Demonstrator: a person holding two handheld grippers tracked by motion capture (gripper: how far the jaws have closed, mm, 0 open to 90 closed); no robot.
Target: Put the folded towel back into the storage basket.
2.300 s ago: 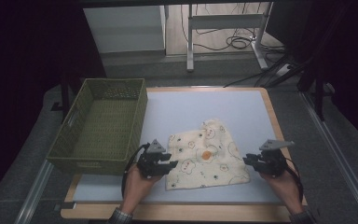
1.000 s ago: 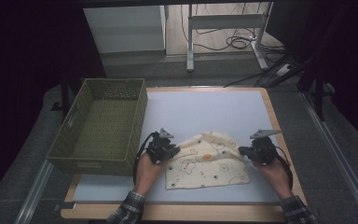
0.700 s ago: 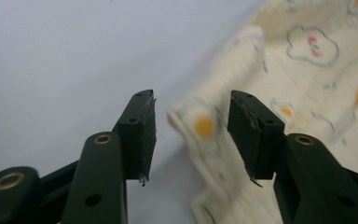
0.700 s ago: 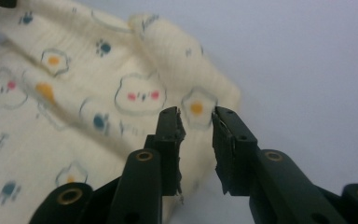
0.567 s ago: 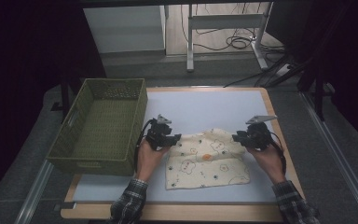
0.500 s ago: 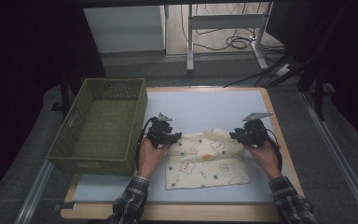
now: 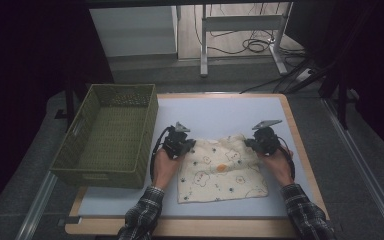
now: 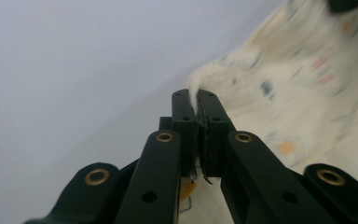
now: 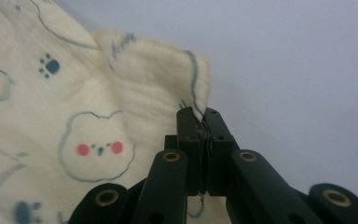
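Both grippers are clamped on the same cream cloth [image 7: 220, 167], one at each far corner. Left gripper [image 7: 189, 146] has just closed its jaws, and in the left gripper view [image 8: 196, 100] a pinched tuft of the cloth [image 8: 298, 93] stands up between the two black pads – the jaws all but meet on it. Right gripper [image 7: 250, 144] has likewise just closed; in the right gripper view [image 9: 198, 114] its jaws nip the stitched edge of the cloth [image 9: 98, 121] at the corner, beside a printed bear face with pink cheeks.

Measured from the green wicker basket [image 7: 87, 167], which stands on the left part of the pale blue table top [image 7: 215, 112]: the cloth lies to the basket's right, apart from it, about level with the basket's near half. The left gripper is just beside the basket's right wall, at the cloth's corner closest to the basket – the right gripper sits well away from it, at the cloth's other far corner. The cloth's near edge lies flat on the table, its far edge slightly gathered between the two grips, with small printed figures and an orange spot near its middle
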